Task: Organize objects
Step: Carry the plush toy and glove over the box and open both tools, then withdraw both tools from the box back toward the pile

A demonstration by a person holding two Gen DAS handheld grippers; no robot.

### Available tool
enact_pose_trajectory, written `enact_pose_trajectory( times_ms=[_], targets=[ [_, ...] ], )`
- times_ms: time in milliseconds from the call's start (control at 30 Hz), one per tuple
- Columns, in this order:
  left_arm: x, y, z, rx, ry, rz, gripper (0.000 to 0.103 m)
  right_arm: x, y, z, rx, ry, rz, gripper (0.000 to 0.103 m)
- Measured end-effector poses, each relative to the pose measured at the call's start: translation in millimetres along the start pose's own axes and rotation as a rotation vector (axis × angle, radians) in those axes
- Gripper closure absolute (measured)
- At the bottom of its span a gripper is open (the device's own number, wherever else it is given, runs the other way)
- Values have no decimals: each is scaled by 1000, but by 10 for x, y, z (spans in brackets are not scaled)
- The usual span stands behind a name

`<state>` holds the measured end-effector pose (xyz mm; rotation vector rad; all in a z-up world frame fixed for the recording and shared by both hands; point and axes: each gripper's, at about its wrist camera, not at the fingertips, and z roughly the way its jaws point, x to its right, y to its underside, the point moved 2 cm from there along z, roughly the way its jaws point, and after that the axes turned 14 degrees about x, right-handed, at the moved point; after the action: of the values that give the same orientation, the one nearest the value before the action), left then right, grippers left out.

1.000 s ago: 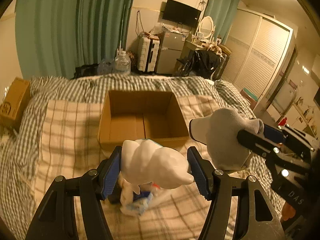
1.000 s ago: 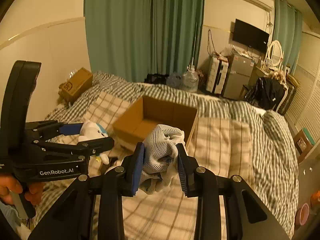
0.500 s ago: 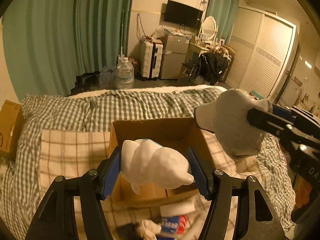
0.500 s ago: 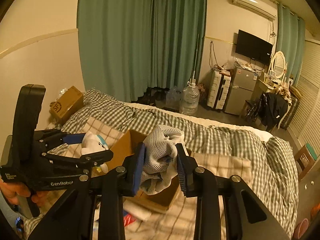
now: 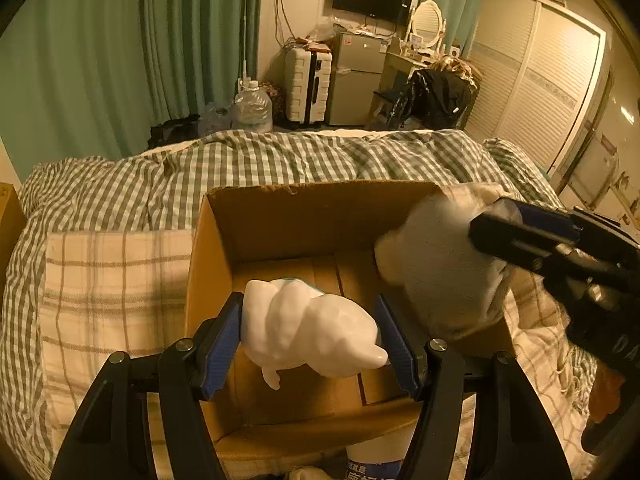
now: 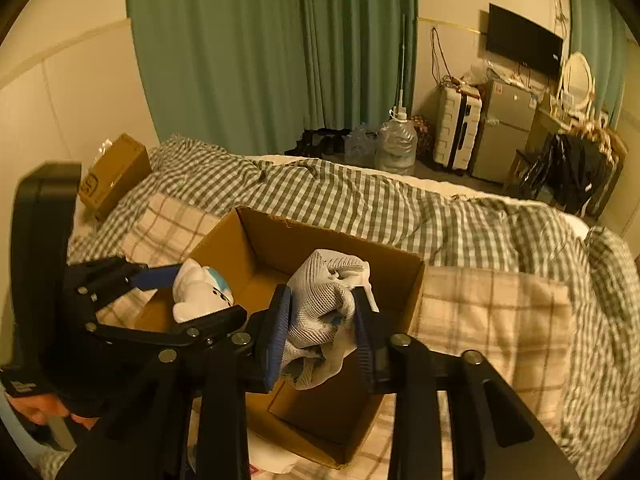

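Note:
An open cardboard box (image 5: pixel 304 216) lies on the checked bed, its floor bare. My left gripper (image 5: pixel 310 312) hangs over the box's near half with a white plush toy (image 5: pixel 308 328) between its blue pads; the jaws are opening, though both pads still touch the toy. To its right, my right gripper (image 6: pixel 322 300) holds a bunched grey-white knit cloth (image 6: pixel 324 308) above the box's right side. Its jaws are opening too, with the cloth still pinched. In the right wrist view the left gripper (image 6: pixel 200 292) and the toy (image 6: pixel 196 284) sit over the box's left part (image 6: pixel 332 248).
A green checked duvet (image 5: pixel 280 160) and a beige plaid cover (image 5: pixel 112 280) lie around the box. A small brown carton (image 6: pixel 114 172) sits at the bed's far left. Packets (image 5: pixel 372 464) lie just in front of the box. Water jugs (image 6: pixel 396 144), a suitcase and a fridge stand beyond the bed.
Both grippers have moved forward and down, from short of the box to above its inside. The loose items on the bed have slipped out under the lower edge.

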<state>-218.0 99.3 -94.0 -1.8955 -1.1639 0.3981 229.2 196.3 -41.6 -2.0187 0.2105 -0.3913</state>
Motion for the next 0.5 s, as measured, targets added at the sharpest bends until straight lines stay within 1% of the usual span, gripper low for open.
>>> enact_pose_trajectory(
  times_ms=[33, 67, 100, 133, 233, 300, 367, 500],
  targets=[
    [-8, -2, -19, -4, 7, -8, 31, 38, -6, -15, 0, 4, 14, 66],
    [-5, -10, -50, -3, 6, -11, 28, 61, -29, -60, 6, 11, 27, 59],
    [3, -25, -88, 0, -2, -11, 19, 72, -55, -111, 14, 20, 35, 52],
    [10, -36, -157, 13, -21, -6, 12, 94, -97, -207, 33, 30, 48, 41],
    [38, -75, -399, 53, -55, 12, 6, 105, -211, -475, 65, 49, 61, 39],
    [60, -92, -593, 71, -70, 16, 5, 104, -264, -643, 79, 65, 55, 36],
    [86, -103, -812, 92, -80, 20, 4, 77, -318, -908, 101, 83, 50, 32],
    [130, -108, -1225, 128, -99, 24, 2, -11, -372, -1325, 122, 113, 41, 30]
  ],
)
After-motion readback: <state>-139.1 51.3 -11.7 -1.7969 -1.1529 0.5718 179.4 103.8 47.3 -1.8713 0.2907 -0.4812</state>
